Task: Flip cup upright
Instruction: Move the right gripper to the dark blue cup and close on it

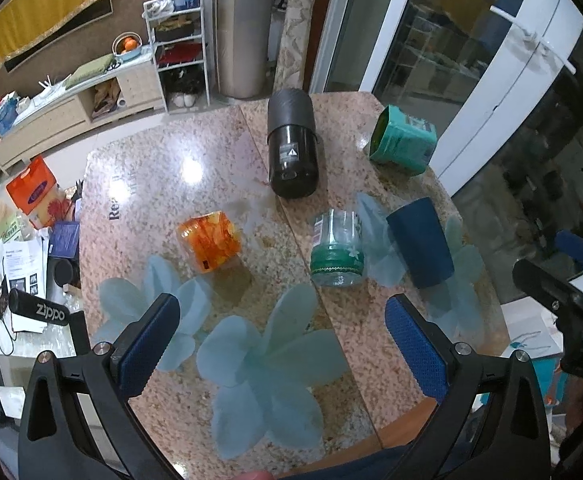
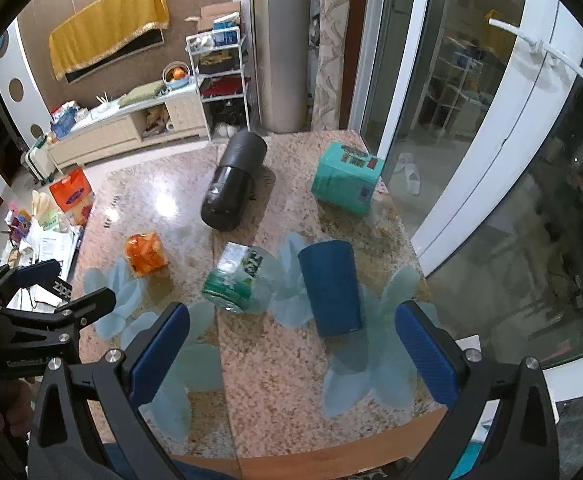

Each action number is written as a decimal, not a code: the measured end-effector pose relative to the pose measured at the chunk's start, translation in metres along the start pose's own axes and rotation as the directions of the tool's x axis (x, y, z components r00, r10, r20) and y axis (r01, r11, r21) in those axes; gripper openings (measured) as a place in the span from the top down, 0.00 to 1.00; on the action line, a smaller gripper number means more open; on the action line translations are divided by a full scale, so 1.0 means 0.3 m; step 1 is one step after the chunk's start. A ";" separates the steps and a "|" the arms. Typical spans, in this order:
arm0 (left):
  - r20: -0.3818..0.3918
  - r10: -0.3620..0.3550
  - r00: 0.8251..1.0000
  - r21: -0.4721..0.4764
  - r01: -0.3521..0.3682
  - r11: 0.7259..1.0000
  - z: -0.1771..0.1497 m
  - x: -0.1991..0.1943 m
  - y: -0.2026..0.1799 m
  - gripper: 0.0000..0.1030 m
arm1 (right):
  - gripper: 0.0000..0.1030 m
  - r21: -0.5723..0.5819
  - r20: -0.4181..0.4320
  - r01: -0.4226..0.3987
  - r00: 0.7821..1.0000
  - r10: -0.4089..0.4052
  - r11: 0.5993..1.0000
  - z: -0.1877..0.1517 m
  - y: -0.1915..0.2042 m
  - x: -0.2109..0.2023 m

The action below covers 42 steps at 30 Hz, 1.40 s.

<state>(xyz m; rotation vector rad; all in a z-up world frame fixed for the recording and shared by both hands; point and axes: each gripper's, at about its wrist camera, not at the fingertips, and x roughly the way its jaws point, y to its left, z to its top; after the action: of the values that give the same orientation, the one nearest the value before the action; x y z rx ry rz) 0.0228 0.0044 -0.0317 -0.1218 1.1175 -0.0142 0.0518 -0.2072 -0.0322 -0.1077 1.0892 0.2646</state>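
The left gripper [image 1: 281, 338] stands wide open above the near part of the table [image 1: 227, 184], its blue pads [image 1: 417, 346] spread far apart and holding nothing. Between them lies only the granite top with a pale blue flower print [image 1: 269, 372]. No object touches either pad.

The right gripper [image 2: 291, 350] is also spread wide and empty. Its pads [image 2: 427, 354] flank the near end of the cup [image 2: 331, 288] in that view, but they hang short of it and do not touch it. In the left view the right gripper [image 1: 571, 276] shows at the right edge, off the table's side.

The cup is dark blue and stands upside down on the table's right side, its wide rim on the surface and its narrower base on top. Just to its left lies a glass jar [image 2: 237, 278] with a green band, tipped on its side; whether the two touch cannot be told. Further left, well apart, sits an orange jar [image 1: 209, 240], also tilted. Behind them a black canister [image 1: 291, 144] lies on its side near the table's middle, and a teal pack [image 1: 403, 140] rests near the far right corner.

A black Zippo case [image 1: 39, 308] lies on a cluttered side surface left of the table.
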 end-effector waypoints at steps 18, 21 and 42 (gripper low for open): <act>-0.192 0.053 0.980 -0.073 -0.068 0.995 0.041 0.296 -0.052 0.00 | 0.00 -0.054 -0.302 -0.090 0.951 0.070 0.994 0.081 -0.118 0.376; -0.209 0.049 0.977 -0.099 -0.071 0.993 0.057 0.331 -0.049 0.00 | 0.00 -0.063 -0.339 -0.109 0.937 0.082 0.992 0.090 -0.125 0.438; -0.275 0.074 0.959 -0.170 -0.124 0.978 0.063 0.427 -0.030 0.00 | 0.38 -0.048 -0.523 -0.130 0.848 0.086 0.990 0.013 -0.196 0.703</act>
<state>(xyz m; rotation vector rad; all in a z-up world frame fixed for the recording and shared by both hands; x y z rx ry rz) 0.0964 -0.0120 -0.1375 -0.2354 1.3942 0.1685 0.1625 -0.2294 -0.2198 -0.1997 1.6309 0.3958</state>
